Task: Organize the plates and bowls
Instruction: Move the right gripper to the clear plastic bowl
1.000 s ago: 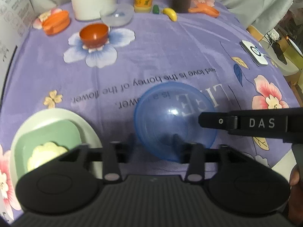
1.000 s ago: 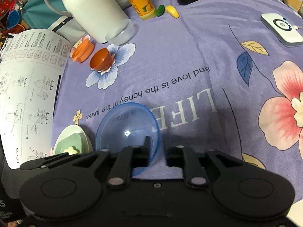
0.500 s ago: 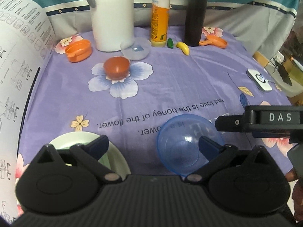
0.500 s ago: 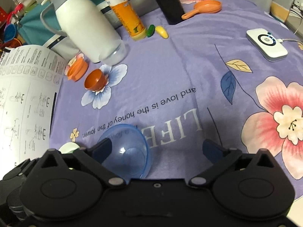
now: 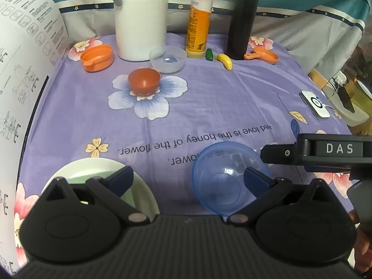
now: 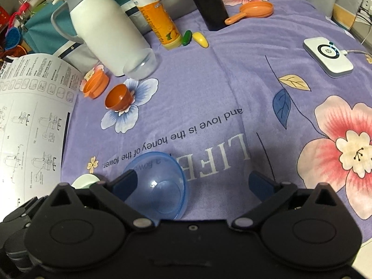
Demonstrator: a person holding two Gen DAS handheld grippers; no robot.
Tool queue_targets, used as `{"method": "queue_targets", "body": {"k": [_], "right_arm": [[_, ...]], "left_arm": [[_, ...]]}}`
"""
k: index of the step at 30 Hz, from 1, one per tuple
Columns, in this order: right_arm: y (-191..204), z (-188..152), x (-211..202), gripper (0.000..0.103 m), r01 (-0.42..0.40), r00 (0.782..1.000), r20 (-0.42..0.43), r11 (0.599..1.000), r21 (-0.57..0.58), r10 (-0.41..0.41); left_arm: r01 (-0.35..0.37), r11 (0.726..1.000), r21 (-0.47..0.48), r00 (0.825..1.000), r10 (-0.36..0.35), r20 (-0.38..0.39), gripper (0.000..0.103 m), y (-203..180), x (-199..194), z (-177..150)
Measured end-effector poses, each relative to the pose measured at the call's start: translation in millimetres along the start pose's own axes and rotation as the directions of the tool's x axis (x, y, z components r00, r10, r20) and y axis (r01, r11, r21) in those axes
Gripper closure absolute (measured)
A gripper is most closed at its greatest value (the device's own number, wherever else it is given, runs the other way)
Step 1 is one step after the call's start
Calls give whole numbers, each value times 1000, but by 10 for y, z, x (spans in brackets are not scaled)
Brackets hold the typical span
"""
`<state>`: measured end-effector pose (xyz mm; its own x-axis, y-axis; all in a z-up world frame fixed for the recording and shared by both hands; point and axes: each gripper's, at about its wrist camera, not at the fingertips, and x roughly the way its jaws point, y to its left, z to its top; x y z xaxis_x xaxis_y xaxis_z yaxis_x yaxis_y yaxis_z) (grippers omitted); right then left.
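Observation:
A translucent blue bowl (image 5: 218,179) (image 6: 160,176) rests upright on the purple flowered cloth. My left gripper (image 5: 188,177) is open wide, and its right finger stands in front of the bowl's right side. My right gripper (image 6: 193,182) is open wide too, with the bowl inside its left finger and touched by neither pad. One finger (image 5: 279,154) of the right gripper reaches over the bowl's right rim in the left wrist view. A white plate (image 5: 76,167) (image 6: 83,181) holding a green square dish lies left of the bowl.
At the far side are an orange bowl (image 5: 144,80) (image 6: 117,98), a clear bowl (image 5: 167,59), an orange dish (image 5: 97,57), an orange toy pan (image 5: 262,55), a white jug (image 5: 139,18), an orange bottle (image 5: 200,23) and a black cylinder (image 5: 241,23). A printed sheet (image 6: 30,116) stands left and a white device (image 6: 327,57) lies right.
Both grippers have opened wide and let go of the blue bowl's rim. The left gripper has lifted and tipped up, so more of the far table shows.

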<state>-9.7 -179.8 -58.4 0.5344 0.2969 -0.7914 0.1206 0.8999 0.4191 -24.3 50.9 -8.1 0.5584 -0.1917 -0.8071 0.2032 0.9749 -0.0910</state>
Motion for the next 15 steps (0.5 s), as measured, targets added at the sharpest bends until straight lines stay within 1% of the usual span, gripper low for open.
{"method": "queue_targets", "body": {"k": [6, 11, 15], "right_arm": [[9, 72, 30, 0, 5, 1000, -5, 1000, 5, -5], [22, 180, 64, 0, -1, 1000, -12, 1000, 17, 2], [98, 298, 118, 0, 12, 1000, -17, 1000, 3, -12]], "left_arm": [[-8, 1000, -17, 1000, 8, 5, 0, 79, -5, 53], [-27, 999, -21, 999, 28, 26, 0, 191, -9, 176], [-15, 998, -54, 999, 17, 31, 0, 352, 24, 303]]}}
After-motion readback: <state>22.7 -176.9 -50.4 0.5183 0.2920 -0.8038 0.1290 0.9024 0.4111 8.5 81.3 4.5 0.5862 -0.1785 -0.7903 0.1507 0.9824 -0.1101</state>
